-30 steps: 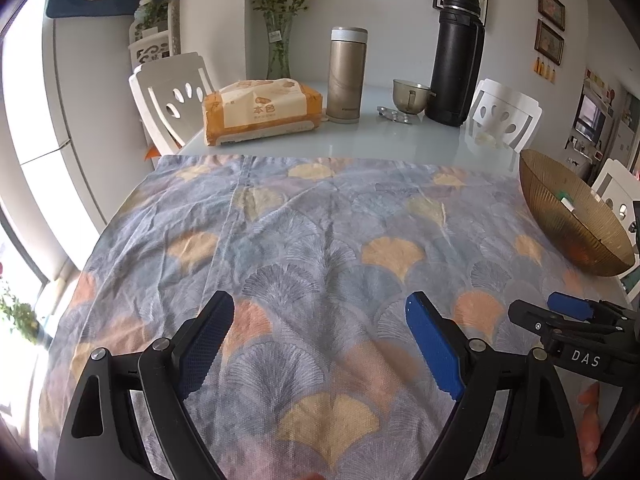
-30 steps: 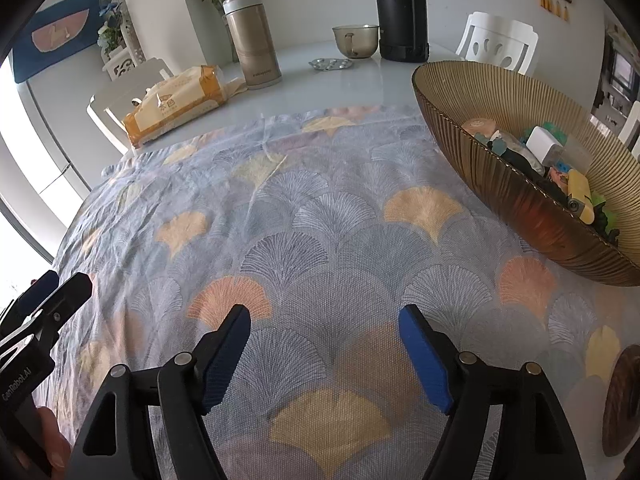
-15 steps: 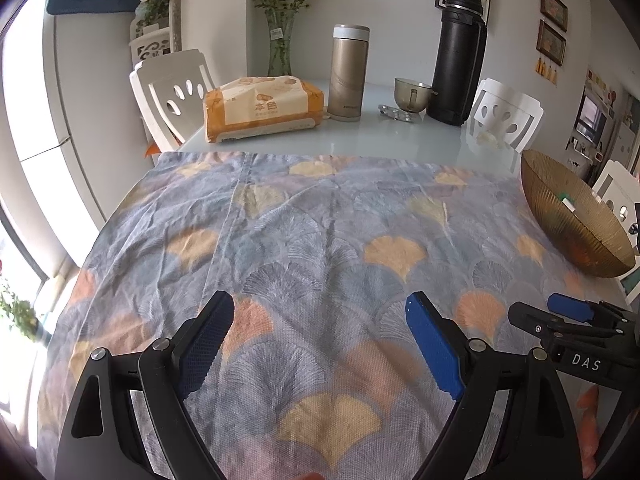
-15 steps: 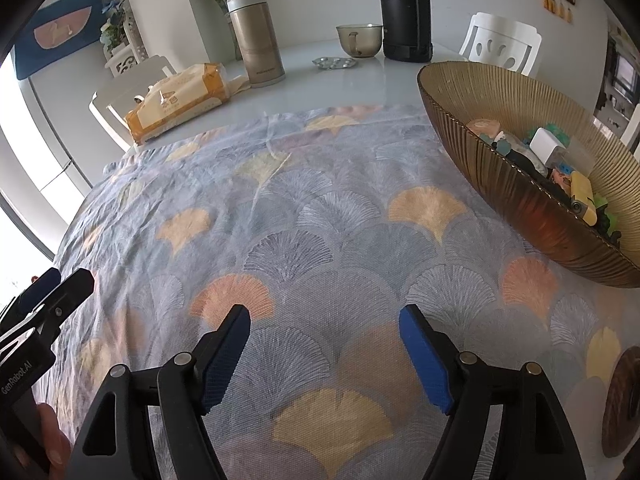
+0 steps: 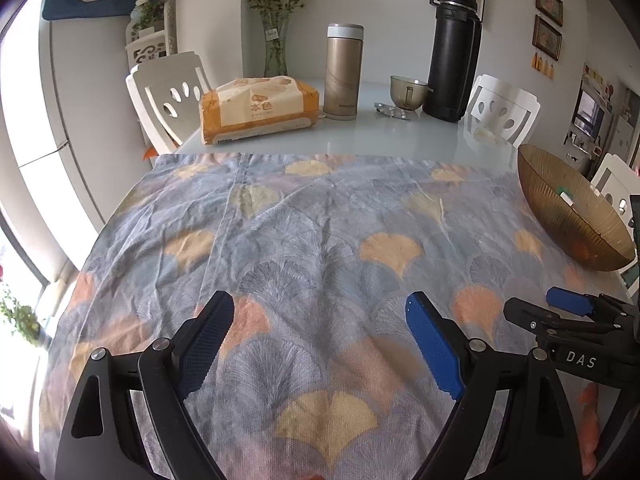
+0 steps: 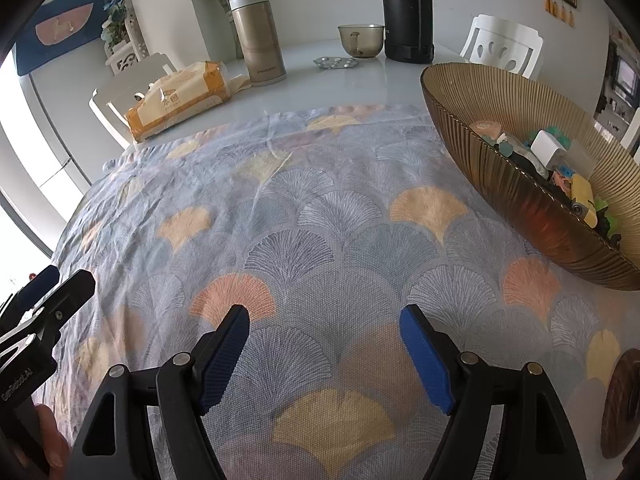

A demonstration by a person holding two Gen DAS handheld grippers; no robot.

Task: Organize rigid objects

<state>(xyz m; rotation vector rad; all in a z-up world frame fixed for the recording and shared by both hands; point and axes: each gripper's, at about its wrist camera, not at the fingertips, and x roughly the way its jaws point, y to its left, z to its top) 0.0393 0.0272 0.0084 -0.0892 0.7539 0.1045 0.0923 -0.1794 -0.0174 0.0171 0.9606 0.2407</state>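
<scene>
Grippers, left [image 5: 318,344] and right [image 6: 324,354], stay wide-jawed and empty above the tablecloth [image 5: 304,240], slightly withdrawn; small rigid objects [image 6: 560,164] remain in the ribbed bowl [image 6: 532,204] at the table's right edge.

Far ahead of the hand-held gripper, on the white tabletop [image 5: 400,140]: tissue pack [image 5: 260,110], gold flask [image 5: 344,72], black thermos [image 5: 454,52], glass cup [image 5: 408,90], flower vase [image 5: 276,44], white chairs [image 5: 168,96] behind
</scene>
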